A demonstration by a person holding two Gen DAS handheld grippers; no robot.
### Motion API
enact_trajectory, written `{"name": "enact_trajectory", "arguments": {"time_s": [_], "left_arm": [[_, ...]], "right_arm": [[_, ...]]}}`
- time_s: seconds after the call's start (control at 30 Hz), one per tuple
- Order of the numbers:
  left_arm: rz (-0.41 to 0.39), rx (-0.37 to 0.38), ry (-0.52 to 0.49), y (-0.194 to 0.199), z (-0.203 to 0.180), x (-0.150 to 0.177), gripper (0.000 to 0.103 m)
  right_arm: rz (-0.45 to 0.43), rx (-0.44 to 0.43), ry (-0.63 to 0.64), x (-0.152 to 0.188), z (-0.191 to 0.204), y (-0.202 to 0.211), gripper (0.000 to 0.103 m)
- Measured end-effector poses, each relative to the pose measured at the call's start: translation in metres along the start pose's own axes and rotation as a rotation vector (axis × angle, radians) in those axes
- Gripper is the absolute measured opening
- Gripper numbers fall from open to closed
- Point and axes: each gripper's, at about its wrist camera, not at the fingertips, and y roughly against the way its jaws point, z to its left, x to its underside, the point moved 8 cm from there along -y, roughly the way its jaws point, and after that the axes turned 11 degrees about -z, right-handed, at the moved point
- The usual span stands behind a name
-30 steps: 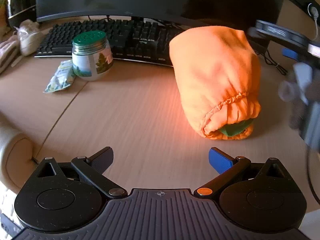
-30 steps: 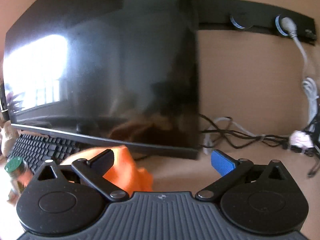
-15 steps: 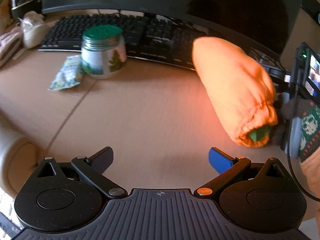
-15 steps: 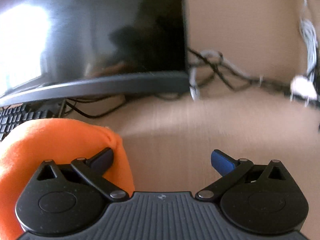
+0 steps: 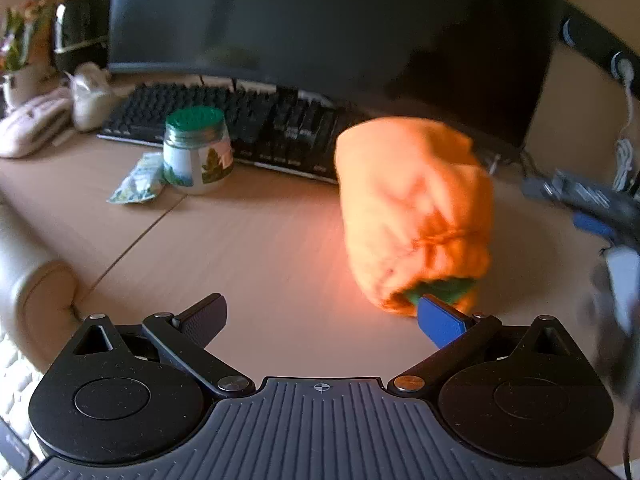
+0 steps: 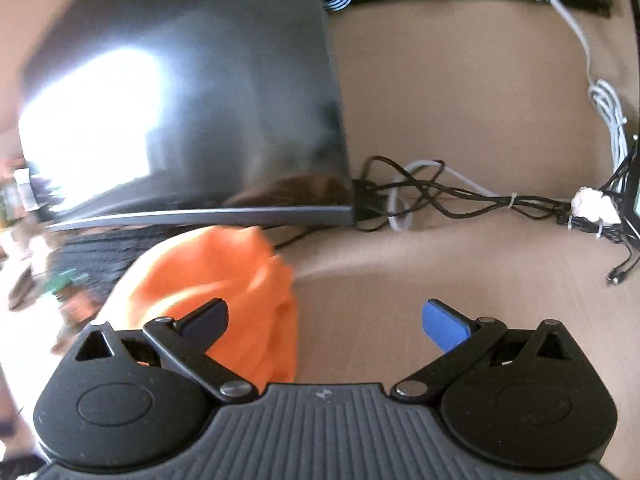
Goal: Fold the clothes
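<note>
An orange garment (image 5: pixel 412 208), folded into a thick bundle with an elastic hem and a green lining at its near end, lies on the wooden desk (image 5: pixel 248 248) in front of the keyboard. My left gripper (image 5: pixel 320 322) is open, and its blue right finger sits just before the bundle's near end. In the right wrist view the same orange bundle (image 6: pixel 224 280) lies to the left, behind the dark left finger. My right gripper (image 6: pixel 326 320) is open over bare desk, with nothing between its fingers. It also shows blurred at the far right edge of the left wrist view.
A black keyboard (image 5: pixel 240 120) and a large dark monitor (image 5: pixel 320 20) stand behind the bundle. A green-lidded jar (image 5: pixel 196 148) and a small packet (image 5: pixel 138 180) sit at left. Tangled cables (image 6: pixel 460 196) lie at the back right. A padded chair arm (image 5: pixel 36 304) lies at near left.
The left wrist view has swung right and closer to the bundle, which now sits just ahead of the blue finger. The right gripper has tilted up and pulled back, showing more monitor. Both stay open.
</note>
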Motion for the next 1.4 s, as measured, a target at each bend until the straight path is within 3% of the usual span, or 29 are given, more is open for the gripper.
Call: {"name": "enact_trajectory", "arguments": {"time_s": [0.27, 0.4, 0.67, 0.83, 1.4], "left_arm": [[-0.129, -0.03, -0.027, 0.085, -0.037, 0.036, 0.103], [-0.182, -0.083, -0.019, 0.127, -0.051, 0.058, 0.103], [-0.185, -0.097, -0.047, 0.147, -0.064, 0.069, 0.103], [-0.152, -0.12, -0.051, 0.149, -0.068, 0.074, 0.103], [-0.145, -0.106, -0.065, 0.152, -0.081, 0.075, 0.103]], "right_arm": [[0.025, -0.11, 0.104, 0.043, 0.003, 0.146, 0.103], [-0.034, -0.109, 0.17, 0.053, 0.008, 0.187, 0.103], [-0.087, -0.106, 0.209, 0.06, 0.006, 0.221, 0.103], [-0.075, -0.098, 0.182, 0.062, -0.003, 0.225, 0.103], [-0.055, -0.112, 0.137, 0.068, -0.01, 0.227, 0.103]]}}
